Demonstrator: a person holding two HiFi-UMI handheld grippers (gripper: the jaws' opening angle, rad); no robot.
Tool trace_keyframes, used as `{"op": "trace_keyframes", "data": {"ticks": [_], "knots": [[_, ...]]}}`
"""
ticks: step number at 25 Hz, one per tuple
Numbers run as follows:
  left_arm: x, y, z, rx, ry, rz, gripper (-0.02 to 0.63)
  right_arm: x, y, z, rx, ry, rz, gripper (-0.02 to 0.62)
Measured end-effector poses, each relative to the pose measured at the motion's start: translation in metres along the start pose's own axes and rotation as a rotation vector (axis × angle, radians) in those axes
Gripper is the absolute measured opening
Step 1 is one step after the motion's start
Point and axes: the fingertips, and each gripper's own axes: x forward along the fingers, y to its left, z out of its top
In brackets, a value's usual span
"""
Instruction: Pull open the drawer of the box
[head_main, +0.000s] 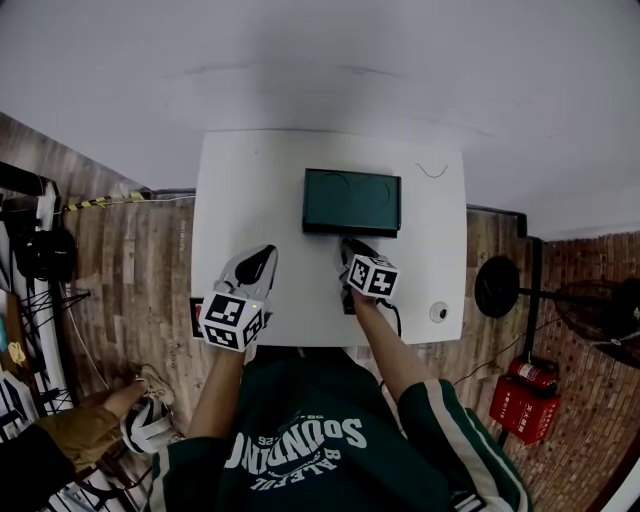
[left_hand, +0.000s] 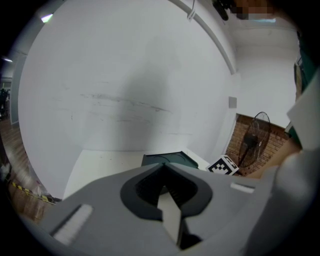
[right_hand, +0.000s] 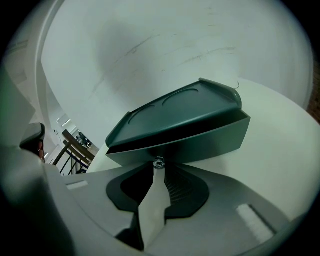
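Note:
A dark green box (head_main: 352, 200) lies flat on the white table (head_main: 240, 190), toward its far side. In the right gripper view the box (right_hand: 185, 125) fills the middle, with a small shiny knob (right_hand: 159, 162) on its near front face. My right gripper (right_hand: 157, 169) has its jaw tips closed on that knob; from the head view it (head_main: 347, 243) touches the box's front edge. My left gripper (head_main: 262, 258) hovers over the table to the left of the box, apart from it, its jaws (left_hand: 162, 167) shut with nothing between them.
A small round white object (head_main: 438, 312) sits near the table's right front corner. A black standing fan (head_main: 497, 286) and a red fire extinguisher (head_main: 525, 400) stand on the brick-patterned floor to the right. Clutter and a dark bag (head_main: 45, 255) lie at the left.

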Motion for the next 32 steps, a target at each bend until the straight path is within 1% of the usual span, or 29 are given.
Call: {"op": "trace_keyframes", "data": {"ticks": [4,9,16,22,27,32], "knots": [[0.002,-0.007,-0.002,0.004,0.001,-0.018,0.052,-0.010,0.001,-0.015,0.008,0.003,0.010,0.072],[0.002,-0.015,-0.001,0.012,-0.006,-0.033,0.052,-0.022,0.001,-0.030,-0.018,0.026,0.019,0.072],[-0.001,-0.027,-0.002,0.006,-0.015,-0.047,0.052,-0.038,0.003,-0.051,0.001,0.043,0.034,0.072],[-0.001,-0.031,-0.005,0.003,-0.015,-0.047,0.052,-0.044,0.005,-0.065,-0.002,0.063,0.050,0.072],[-0.006,-0.031,-0.008,0.006,-0.012,-0.039,0.052,-0.047,0.005,-0.069,0.009,0.062,0.062,0.072],[-0.009,-0.031,-0.011,0.003,-0.013,-0.034,0.052,-0.048,0.007,-0.076,0.034,0.073,0.104,0.072]]}}
